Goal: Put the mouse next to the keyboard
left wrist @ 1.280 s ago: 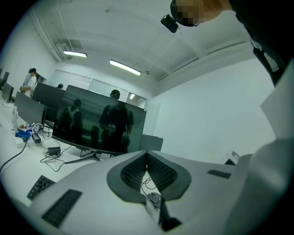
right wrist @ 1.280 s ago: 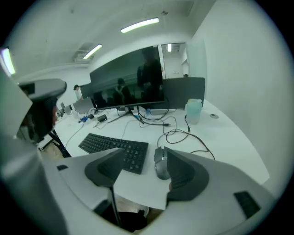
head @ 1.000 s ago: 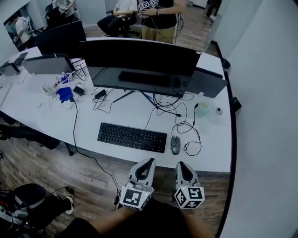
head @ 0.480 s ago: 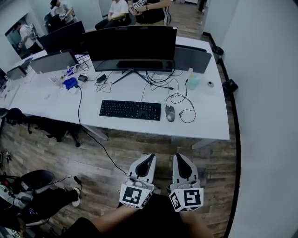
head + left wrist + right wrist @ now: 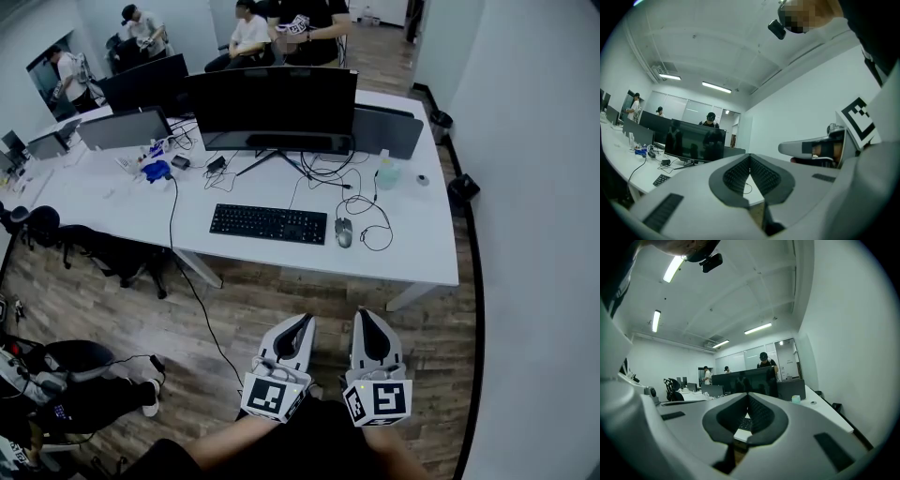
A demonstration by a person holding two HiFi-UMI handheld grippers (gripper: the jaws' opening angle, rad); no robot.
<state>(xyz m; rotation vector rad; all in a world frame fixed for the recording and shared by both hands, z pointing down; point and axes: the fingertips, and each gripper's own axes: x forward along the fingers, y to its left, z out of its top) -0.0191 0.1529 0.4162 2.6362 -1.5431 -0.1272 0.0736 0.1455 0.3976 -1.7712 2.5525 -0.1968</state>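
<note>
Mouse (image 5: 343, 232) lies just right of keyboard (image 5: 268, 224), long axis square to it. My left gripper (image 5: 303, 321) and right gripper (image 5: 364, 315) are both closed and empty.

1. White desk (image 5: 422, 253), spans upper half of head view, wood floor (image 5: 309, 305) below it.
2. Wide curved monitor (image 5: 272, 98), upper centre, screen dark.
3. Smaller monitor (image 5: 124, 129) to its left; grey panel (image 5: 386, 131) to its right, just behind.
4. Pale green bottle (image 5: 387, 172), right part of desk.
5. Loose black cables (image 5: 375, 225) looped below the bottle.
6. Blue item (image 5: 156, 172), left of desk, type unclear.
7. Black cord (image 5: 192, 291) drops off the front edge to the floor.
8. Bin (image 5: 441, 125), upper right by the wall.
9. People (image 5: 309, 23) beyond the desk, top centre.
</note>
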